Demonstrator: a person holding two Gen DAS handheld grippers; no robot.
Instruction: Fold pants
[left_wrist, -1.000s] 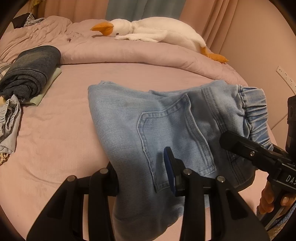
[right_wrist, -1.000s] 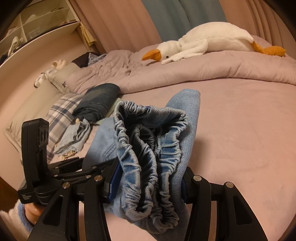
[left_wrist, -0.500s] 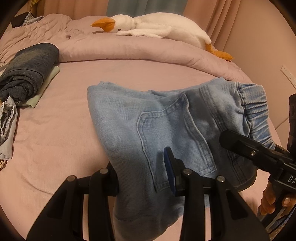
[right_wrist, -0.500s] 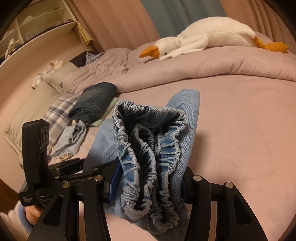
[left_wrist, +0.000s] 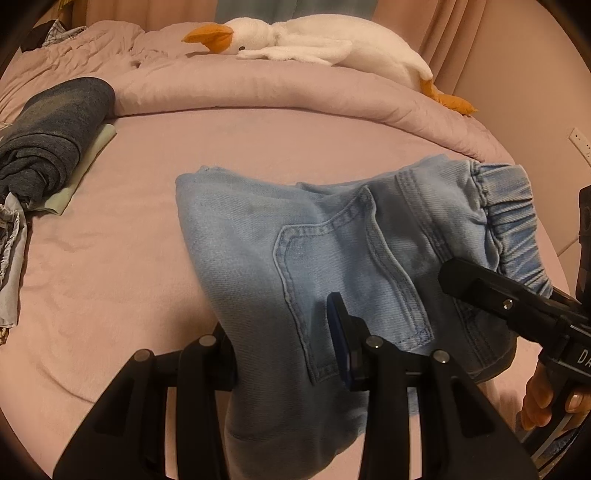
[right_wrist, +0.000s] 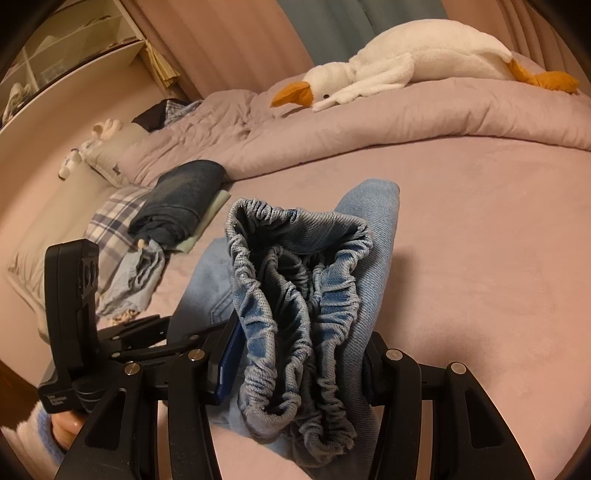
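- The left gripper (left_wrist: 288, 354) is clamped on the jeans (left_wrist: 295, 258), its jaws pinching the folded denim below the back pocket (left_wrist: 351, 280).
- The right gripper (right_wrist: 299, 354) is closed on the bunched elastic waistband (right_wrist: 295, 280), gathered layers squeezed between its jaws.
- In the left view the right gripper (left_wrist: 517, 306) comes in from the right edge, holding the waistband (left_wrist: 513, 225) end of the jeans; fingers (left_wrist: 539, 398) of the person's right hand wrap its handle.
- In the right view the left gripper (right_wrist: 147, 332) shows at lower left, at the far side of the jeans (right_wrist: 373, 236).
- The jeans are light blue, folded, and held up between the two grippers over the bed (left_wrist: 110, 277); the far corner seems to touch the pink sheet, though I cannot tell for sure.
- A folded dark garment (left_wrist: 51, 129) lies at the left on a pale green cloth (left_wrist: 85, 162), well apart from the jeans.
- Crumpled light-blue clothes (right_wrist: 136, 277) lie beside it, near a plaid pillow (right_wrist: 110, 221).
- A rolled pink duvet (left_wrist: 258, 88) runs across the far side of the bed.
- A white plush goose (left_wrist: 314, 40) with an orange beak lies on top of the duvet.
- Curtains (right_wrist: 258, 37) hang behind the bed; a shelf unit (right_wrist: 74, 48) stands at upper left in the right view.
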